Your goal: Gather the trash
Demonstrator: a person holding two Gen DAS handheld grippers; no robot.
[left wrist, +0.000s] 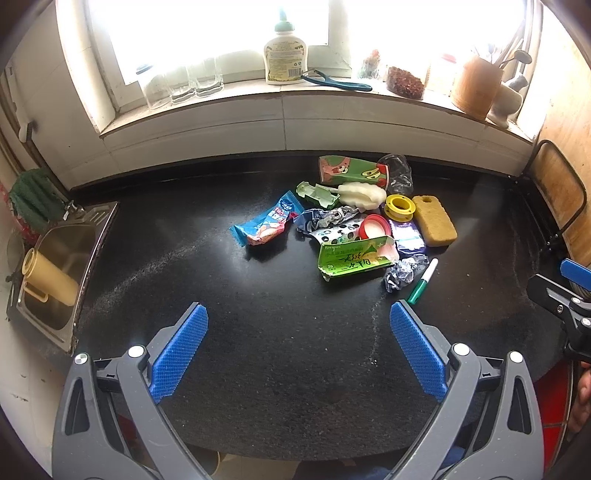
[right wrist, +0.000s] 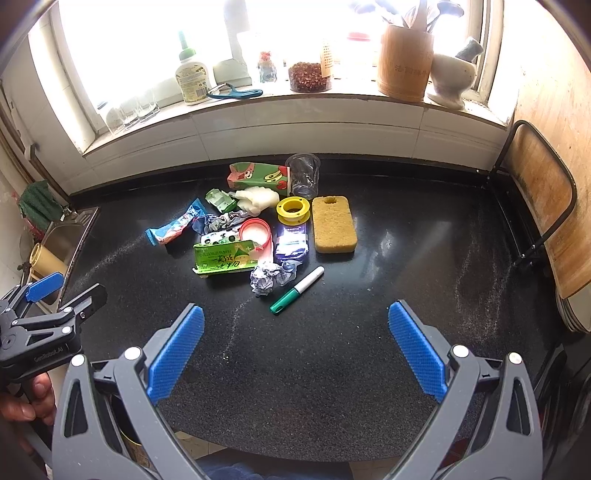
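One sponge (right wrist: 334, 225), three glasses (left wrist: 183, 83)

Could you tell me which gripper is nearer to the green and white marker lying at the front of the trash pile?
Right. The marker lies just ahead of the right gripper; the left gripper sits further left.

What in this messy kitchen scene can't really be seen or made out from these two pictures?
- Outside the window: both views, washed out by glare.
- Sink inside: left wrist view, cut off by the frame edge.
- White lid with red rim: partly covered by the green carton.
- Print on the purple packet: too small to read.
- Any trash bin: not visible in either view.
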